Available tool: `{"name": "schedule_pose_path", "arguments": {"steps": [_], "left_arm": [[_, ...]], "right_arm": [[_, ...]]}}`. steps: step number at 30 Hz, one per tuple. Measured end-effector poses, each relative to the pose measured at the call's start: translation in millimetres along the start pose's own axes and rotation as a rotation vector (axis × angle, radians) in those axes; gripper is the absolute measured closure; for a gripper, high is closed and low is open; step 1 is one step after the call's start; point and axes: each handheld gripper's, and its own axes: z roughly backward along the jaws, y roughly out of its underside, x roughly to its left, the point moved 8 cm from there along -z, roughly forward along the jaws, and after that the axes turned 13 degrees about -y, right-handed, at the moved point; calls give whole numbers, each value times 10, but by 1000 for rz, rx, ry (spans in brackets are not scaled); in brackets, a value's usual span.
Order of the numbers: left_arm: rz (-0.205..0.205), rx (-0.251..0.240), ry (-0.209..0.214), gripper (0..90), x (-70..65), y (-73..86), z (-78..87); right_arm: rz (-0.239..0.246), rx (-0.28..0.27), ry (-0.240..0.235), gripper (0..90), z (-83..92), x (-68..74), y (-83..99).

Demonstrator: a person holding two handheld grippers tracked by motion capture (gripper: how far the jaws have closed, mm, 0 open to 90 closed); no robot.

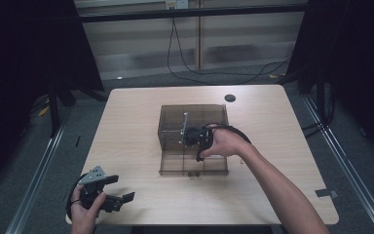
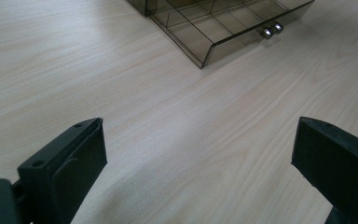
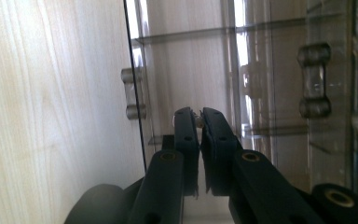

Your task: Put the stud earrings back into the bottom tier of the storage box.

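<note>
Smoky clear drawer box (image 1: 193, 122) sits mid-counter (image 1: 126, 126); its lower drawer (image 1: 193, 164) is pulled out toward the near edge, 2 silver knobs (image 2: 271, 31) on its front. Right gripper (image 1: 194, 137) is over the box, jaws clenched on a small silver knob (image 3: 198, 121). Left gripper (image 1: 121, 195) rests at the near left corner, jaws released and wide apart.

Smoky clear plastic on pale wood-grain.
The organizer box (image 1: 193, 139) is glossy, tinted see-through plastic with shiny metal drawer knobs (image 2: 271, 31); the tabletop (image 1: 131, 136) shows a smooth, light wood-grain finish; each hand-held gripper (image 2: 198, 163) has matt black plastic jaws.
</note>
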Motion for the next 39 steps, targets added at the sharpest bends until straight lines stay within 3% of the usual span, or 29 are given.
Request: {"name": "schedule_pose_path", "arguments": {"steps": [14,22,32,39], "left_arm": [[-4,-1,-1,30,8,0,4],[-4,-1,2,30,5,-1,5],[-2,3,4,30,1,0,5],[-2,1,1,30,3,-1,0]], "right_arm": [[35,50,-9,852,-222,-43,-206],[52,82,1,851,-315,-71,-249],[73,83,14,850,-390,-106,-290],[63,93,7,847,-430,-104,-293]]}}
